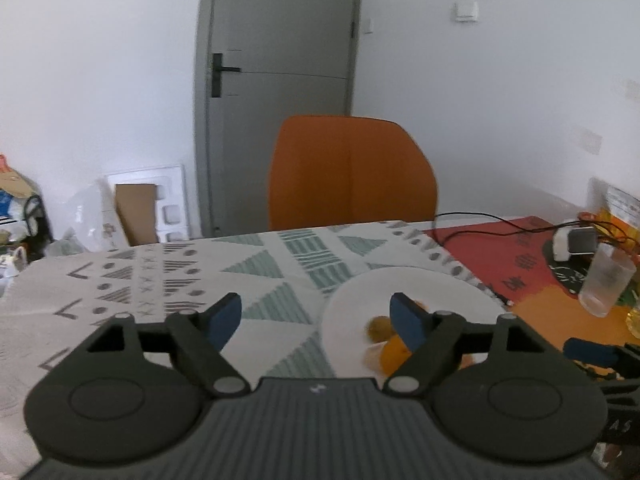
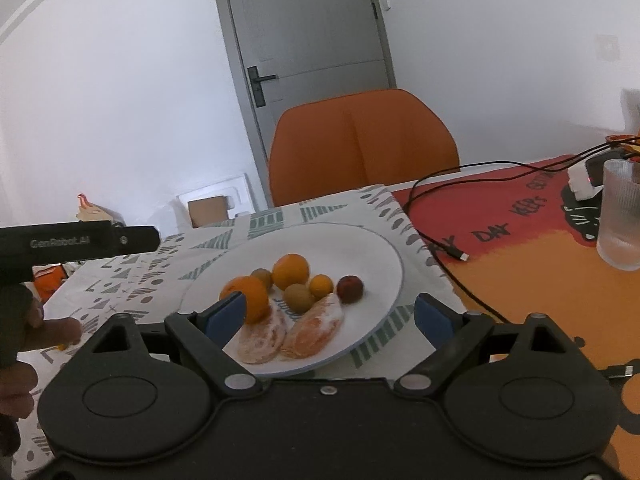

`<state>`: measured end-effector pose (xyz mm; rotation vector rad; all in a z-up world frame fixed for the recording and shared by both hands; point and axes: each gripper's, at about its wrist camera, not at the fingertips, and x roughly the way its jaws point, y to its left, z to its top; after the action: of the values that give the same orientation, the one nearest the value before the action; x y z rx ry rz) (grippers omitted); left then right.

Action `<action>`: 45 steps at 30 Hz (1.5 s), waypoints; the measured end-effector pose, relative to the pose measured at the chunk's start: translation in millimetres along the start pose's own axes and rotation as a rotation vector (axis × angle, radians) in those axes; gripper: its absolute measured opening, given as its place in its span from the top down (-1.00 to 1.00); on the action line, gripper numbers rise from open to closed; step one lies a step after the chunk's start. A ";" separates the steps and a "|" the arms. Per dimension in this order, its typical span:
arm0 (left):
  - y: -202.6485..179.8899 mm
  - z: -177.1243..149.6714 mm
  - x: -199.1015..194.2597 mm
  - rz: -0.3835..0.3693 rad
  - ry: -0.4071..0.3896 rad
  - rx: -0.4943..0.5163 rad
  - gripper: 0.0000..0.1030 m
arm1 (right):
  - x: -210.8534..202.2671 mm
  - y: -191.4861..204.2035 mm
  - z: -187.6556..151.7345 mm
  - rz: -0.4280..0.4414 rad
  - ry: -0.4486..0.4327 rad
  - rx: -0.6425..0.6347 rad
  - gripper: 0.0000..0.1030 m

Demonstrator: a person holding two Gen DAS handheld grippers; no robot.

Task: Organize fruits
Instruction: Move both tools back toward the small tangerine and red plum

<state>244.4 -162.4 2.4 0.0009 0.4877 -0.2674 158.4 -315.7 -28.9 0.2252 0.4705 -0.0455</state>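
Both pairs of blue-padded jaws stand wide apart with nothing between them: the left gripper (image 1: 316, 316) hangs over the patterned grey-and-green tablecloth (image 1: 256, 264) just left of the round white plate (image 2: 376, 252), and the right gripper (image 2: 330, 312) hovers at the plate's near rim. All the fruit I can see lies on that plate: two large oranges (image 2: 291, 270), a smaller orange fruit (image 2: 321, 286), two greenish-brown kiwi-like fruits (image 2: 299, 298), a dark red plum-like fruit (image 2: 349, 289), and two peeled orange halves (image 2: 314, 332) lying side by side at the front. From where I stand the gathering looks mostly done, so the step in hand seems to be tidying the layout or withdrawing. Any further nudge should be slow and low, taking round fruit across its widest part, since the pieces touch and would roll. The peeled halves are soft and want a light squeeze. A ribbed clear glass (image 2: 622, 216) and a black cable (image 2: 448, 248) lie to the right, well apart from the plate.
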 end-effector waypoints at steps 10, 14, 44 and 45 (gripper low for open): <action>52.0 -5.7 -23.3 0.110 -0.005 -0.062 -0.69 | 2.7 31.8 -2.7 0.057 0.008 -0.029 -0.91; 71.7 -10.6 -31.9 0.143 -0.006 -0.084 -0.69 | 5.1 47.2 -3.2 0.078 0.009 -0.046 -0.94; 172.5 -67.0 -39.9 0.227 0.072 -0.262 -0.19 | 35.3 150.9 -15.1 0.257 0.082 -0.230 -0.90; 173.9 -68.1 -38.4 0.227 0.075 -0.269 -0.12 | 36.5 153.5 -15.7 0.259 0.085 -0.236 -0.90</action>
<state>224.4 19.6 -50.9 -0.1952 0.5901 0.0223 198.6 -162.3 -27.6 0.0550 0.5236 0.2726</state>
